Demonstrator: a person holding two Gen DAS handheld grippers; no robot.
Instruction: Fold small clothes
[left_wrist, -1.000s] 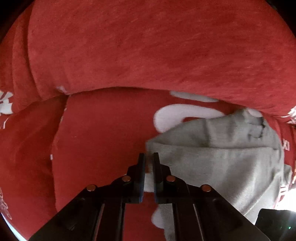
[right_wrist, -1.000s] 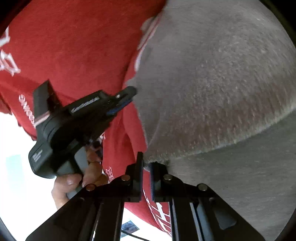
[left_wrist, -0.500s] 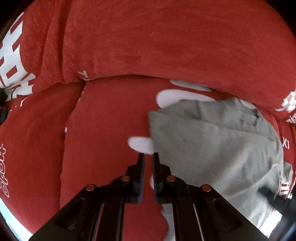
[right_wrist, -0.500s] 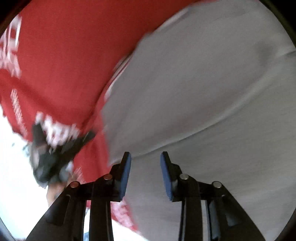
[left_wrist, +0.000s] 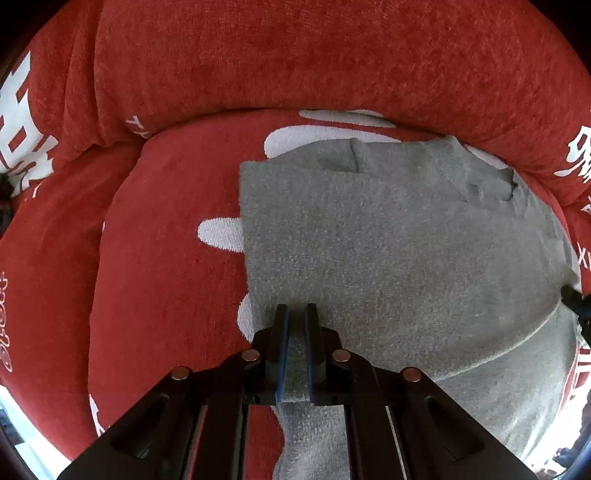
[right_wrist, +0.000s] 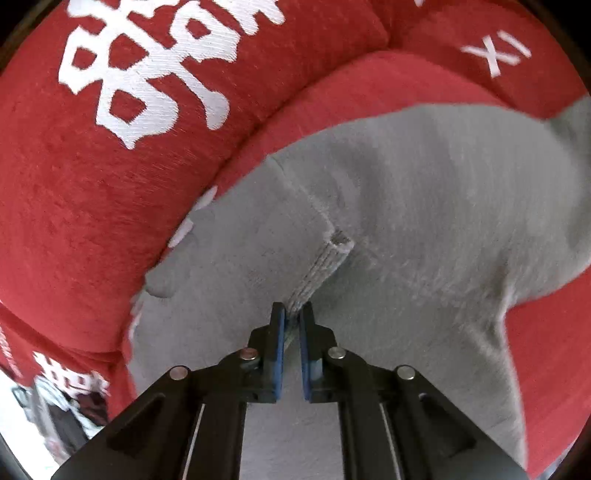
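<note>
A plush red sofa with white woven lettering (left_wrist: 177, 280) fills almost the whole of both views. In the left wrist view its thick red back cushion (left_wrist: 314, 59) arches across the top of the frame, with large white characters at the far left and far right edges, and the flatter red seat cushion (left_wrist: 159, 229) below it carries rounded white shapes. In the right wrist view a bold white character sits in the upper left and the letters "XI" in the upper right. A bright, washed-out patch of room (right_wrist: 22, 417) shows at the lower left edge, too blurred to tell apart.
</note>
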